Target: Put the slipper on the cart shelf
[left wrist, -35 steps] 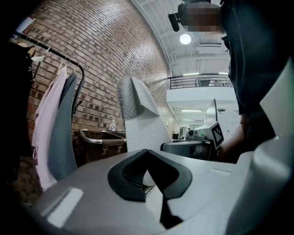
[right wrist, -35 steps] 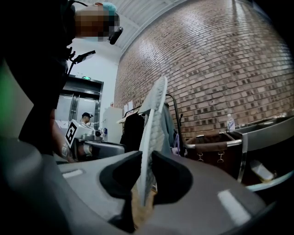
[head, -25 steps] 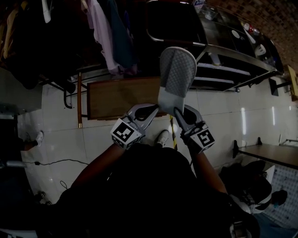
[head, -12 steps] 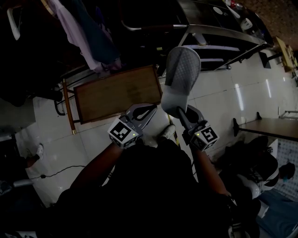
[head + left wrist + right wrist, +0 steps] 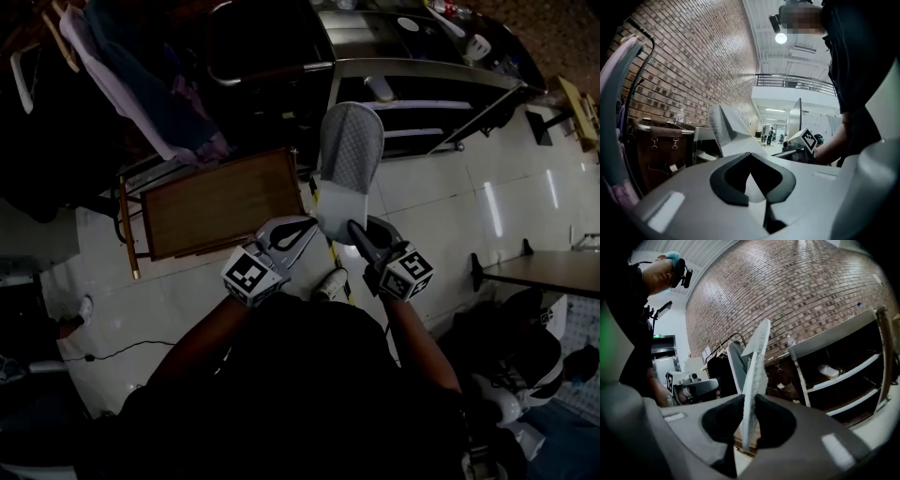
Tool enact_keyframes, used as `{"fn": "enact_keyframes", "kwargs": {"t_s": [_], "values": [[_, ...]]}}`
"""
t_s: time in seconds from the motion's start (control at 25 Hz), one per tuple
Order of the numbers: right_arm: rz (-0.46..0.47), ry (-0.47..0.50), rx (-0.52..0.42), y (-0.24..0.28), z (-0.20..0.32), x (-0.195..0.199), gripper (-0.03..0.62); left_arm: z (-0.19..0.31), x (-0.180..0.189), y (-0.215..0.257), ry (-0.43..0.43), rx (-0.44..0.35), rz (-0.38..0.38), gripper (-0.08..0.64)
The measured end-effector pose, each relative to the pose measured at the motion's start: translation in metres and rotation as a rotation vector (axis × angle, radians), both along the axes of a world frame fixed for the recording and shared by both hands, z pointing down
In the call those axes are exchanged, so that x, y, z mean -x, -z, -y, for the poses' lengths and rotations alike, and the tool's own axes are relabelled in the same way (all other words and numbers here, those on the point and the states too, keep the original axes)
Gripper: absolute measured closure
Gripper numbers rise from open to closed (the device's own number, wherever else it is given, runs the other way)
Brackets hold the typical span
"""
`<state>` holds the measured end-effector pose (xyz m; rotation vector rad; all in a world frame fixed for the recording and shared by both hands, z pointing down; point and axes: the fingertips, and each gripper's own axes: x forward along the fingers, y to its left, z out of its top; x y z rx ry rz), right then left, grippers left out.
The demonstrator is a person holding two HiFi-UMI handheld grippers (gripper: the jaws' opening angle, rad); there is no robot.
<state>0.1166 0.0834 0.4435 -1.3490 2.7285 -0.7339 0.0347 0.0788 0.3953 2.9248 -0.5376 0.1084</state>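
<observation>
Above the white floor (image 5: 450,197), in front of the person, the slipper (image 5: 349,155) stood on end in the air, with its textured face toward the head view and its toe up toward the cart (image 5: 427,67). The right gripper (image 5: 354,230) pinched it at the heel end, 1 pad on each face. The right gripper view showed the thin heel edge-on between them. The left gripper (image 5: 305,228) hung just beside, its jaws pressed together on nothing.

The slipper looked light and soft, with some bend in it. 1 pinch at the heel should carry it, though the long toe end could sag or swing. A hold nearer the middle would steady it.

It was not yet on any shelf (image 5: 441,101); the cart's shelves lay well ahead. A pale thing (image 5: 829,371) lay on 1 shelf, possibly another slipper, but it was too small to be sure.
</observation>
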Motion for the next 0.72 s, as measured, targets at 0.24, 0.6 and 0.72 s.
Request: {"fn": "enact_keyframes", "kwargs": {"t_s": [0.24,0.6,0.72], "values": [[0.035,0.080,0.010,-0.011,0.003,-0.048,0.529,0.000,-0.065,-0.007,0.029,-0.034,0.031,0.560],[0.108,0.149,0.136,-0.038,0.014,-0.082,0.529,0.006,-0.111,-0.011,0.020,-0.028,0.073,0.560],[0.136,0.148,0.192,-0.048,0.024,-0.087,0.529,0.020,-0.122,-0.020,0.006,-0.061,0.084,0.560]]}}
